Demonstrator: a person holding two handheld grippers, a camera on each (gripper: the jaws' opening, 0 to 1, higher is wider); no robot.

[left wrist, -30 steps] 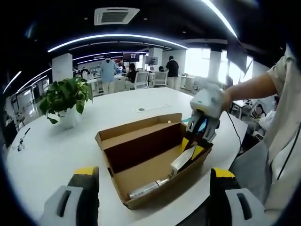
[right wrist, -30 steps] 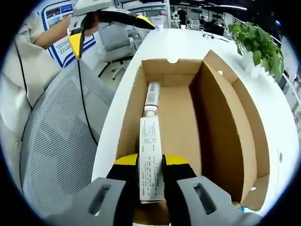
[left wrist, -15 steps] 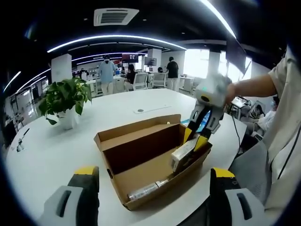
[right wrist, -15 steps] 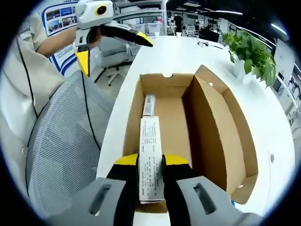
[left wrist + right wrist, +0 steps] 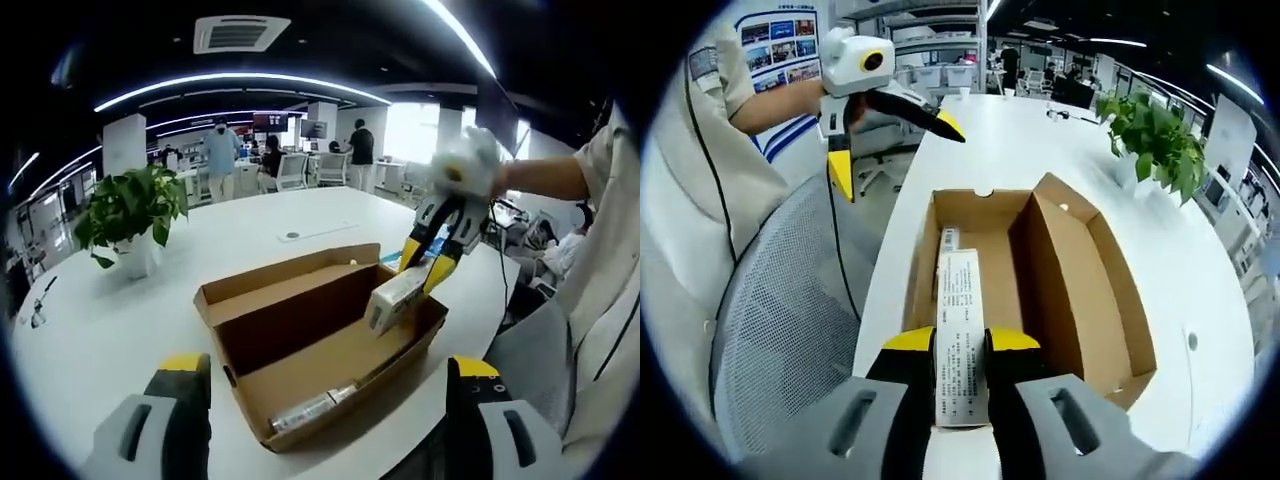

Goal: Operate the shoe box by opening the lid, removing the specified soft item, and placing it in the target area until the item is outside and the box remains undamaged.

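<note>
Lifted higher than a second ago, the right gripper now carries the long white printed carton clear above the open brown cardboard shoe box, where earlier the carton's far end still dipped inside. Its yellow-tipped jaws are clamped on the carton's near end, one on each long side. In the left gripper view the same carton hangs tilted over the box's far right corner, pinched by the right gripper held in a person's hand.

A second item, a slim silver-and-white tube, lies on the floor of the shoe box along its near wall; in the right gripper view only its far end peeks past the carton. The box lid stands folded back along one long side.

The left gripper is held in the air off the table's edge, above a grey mesh office chair, jaws spread wide and holding nothing. The box sits on a round white table, with a potted green plant well apart from it.
</note>
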